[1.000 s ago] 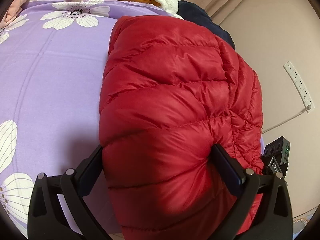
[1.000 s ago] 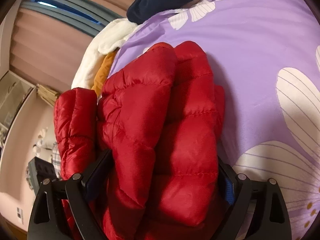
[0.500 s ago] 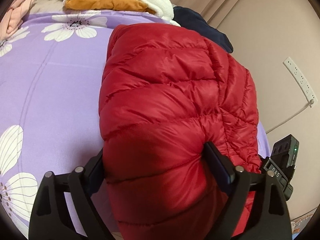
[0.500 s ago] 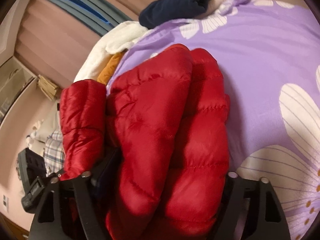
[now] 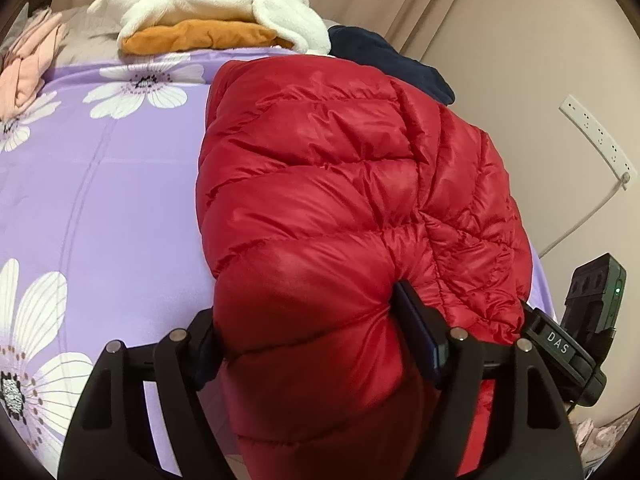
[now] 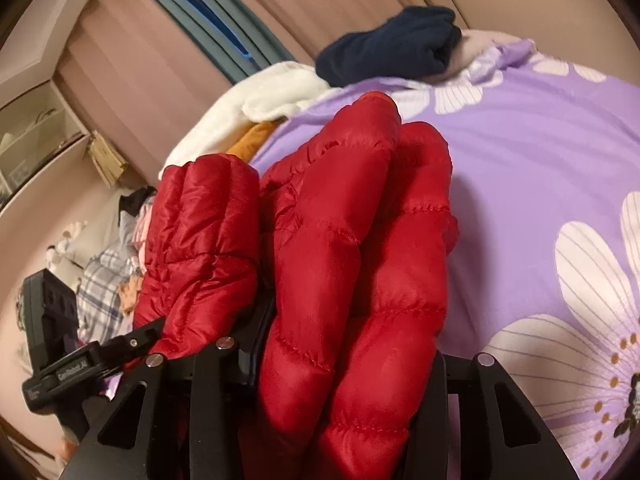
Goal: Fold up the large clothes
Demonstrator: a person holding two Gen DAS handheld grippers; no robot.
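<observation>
A red quilted puffer jacket [image 5: 336, 184] lies folded in a thick bundle on the purple flowered bedspread [image 5: 100, 184]. My left gripper [image 5: 312, 332] is shut on the near end of the bundle, the padding bulging between its two black fingers. In the right wrist view the same jacket [image 6: 360, 248] fills the middle, with a separate puffy fold [image 6: 204, 240] to its left. My right gripper [image 6: 344, 364] is shut on the jacket's stacked layers. Both fingertips there are mostly hidden by fabric.
Folded white and orange garments [image 5: 208, 12] and a navy garment [image 5: 392, 60] lie at the far end of the bed. Pink clothing [image 5: 28, 60] is at the far left. A wall with a power strip [image 5: 596, 136] stands at the right. Loose clothes [image 6: 104, 276] lie on the floor.
Both grippers have closed tighter on the jacket and drawn back and up, lifting the near end. More of the far pile and room shows in both views.
</observation>
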